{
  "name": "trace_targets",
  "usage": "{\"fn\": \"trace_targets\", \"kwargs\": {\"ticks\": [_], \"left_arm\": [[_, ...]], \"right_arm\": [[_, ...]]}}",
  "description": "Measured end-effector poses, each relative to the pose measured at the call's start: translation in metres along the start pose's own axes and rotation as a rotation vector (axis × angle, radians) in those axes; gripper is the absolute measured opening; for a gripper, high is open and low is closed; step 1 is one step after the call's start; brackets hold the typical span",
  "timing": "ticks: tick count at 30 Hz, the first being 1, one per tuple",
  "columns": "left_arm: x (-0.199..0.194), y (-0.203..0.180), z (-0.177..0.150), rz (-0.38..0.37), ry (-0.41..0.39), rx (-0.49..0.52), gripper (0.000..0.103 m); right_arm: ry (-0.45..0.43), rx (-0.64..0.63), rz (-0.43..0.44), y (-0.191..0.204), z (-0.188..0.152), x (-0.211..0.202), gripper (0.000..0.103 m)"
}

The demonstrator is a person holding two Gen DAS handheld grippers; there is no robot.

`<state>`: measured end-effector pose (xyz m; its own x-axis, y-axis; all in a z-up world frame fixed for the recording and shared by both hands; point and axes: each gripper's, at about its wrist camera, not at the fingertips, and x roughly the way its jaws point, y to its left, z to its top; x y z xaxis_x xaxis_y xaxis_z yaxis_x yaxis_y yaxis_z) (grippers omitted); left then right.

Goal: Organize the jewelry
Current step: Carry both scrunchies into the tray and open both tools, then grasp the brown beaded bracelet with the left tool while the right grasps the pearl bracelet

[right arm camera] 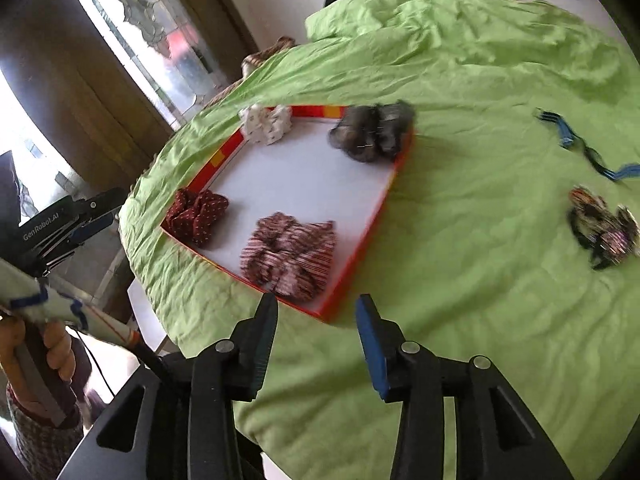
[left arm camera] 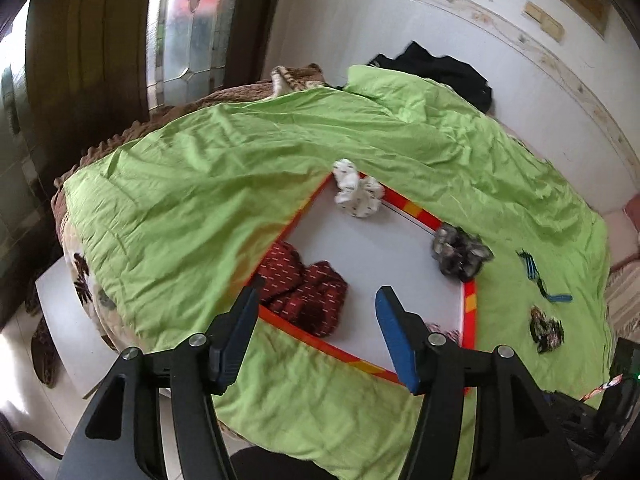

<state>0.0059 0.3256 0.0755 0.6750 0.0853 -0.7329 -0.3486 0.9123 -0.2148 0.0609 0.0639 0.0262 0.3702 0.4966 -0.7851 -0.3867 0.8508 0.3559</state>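
A shallow red-rimmed tray (right arm camera: 362,238) with a white floor lies on a green sheet (right arm camera: 460,260). In it are a white scrunchie (right arm camera: 266,122), a grey one (right arm camera: 370,130), a dark red dotted one (right arm camera: 196,214) and a red-striped one (right arm camera: 290,260). On the sheet to the right lie a dark patterned scrunchie (right arm camera: 604,228) and a blue-black band (right arm camera: 580,146). My right gripper (right arm camera: 316,312) is open and empty above the tray's near corner. My left gripper (left arm camera: 318,300) is open and empty over the tray (left arm camera: 470,312), beside the dark red scrunchie (left arm camera: 304,292).
The green sheet (left arm camera: 200,184) covers a bed with a brown blanket (left arm camera: 132,128) at its far edge. Black clothing (left arm camera: 440,72) lies by the white wall. A window and dark wooden frame stand at the left. A white stool (left arm camera: 68,304) is below the bed.
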Motion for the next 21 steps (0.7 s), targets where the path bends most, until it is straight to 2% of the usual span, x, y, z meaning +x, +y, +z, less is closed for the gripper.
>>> {"fn": "trace_targets", "kwargs": {"ticks": [6, 11, 15, 21], "left_arm": [[-0.001, -0.050, -0.015, -0.032, 0.024, 0.104, 0.060], [0.004, -0.101, -0.029, -0.087, 0.056, 0.200, 0.060], [0.013, -0.153, -0.045, -0.158, 0.112, 0.280, 0.060], [0.033, -0.218, -0.067, -0.263, 0.227, 0.338, 0.060]], "right_arm": [[-0.027, 0.096, -0.058, -0.053, -0.032, -0.031, 0.047], [-0.054, 0.245, -0.118, -0.120, -0.066, -0.060, 0.047], [-0.092, 0.356, -0.147, -0.163, -0.085, -0.083, 0.047], [-0.148, 0.435, -0.163, -0.201, -0.097, -0.106, 0.047]]}}
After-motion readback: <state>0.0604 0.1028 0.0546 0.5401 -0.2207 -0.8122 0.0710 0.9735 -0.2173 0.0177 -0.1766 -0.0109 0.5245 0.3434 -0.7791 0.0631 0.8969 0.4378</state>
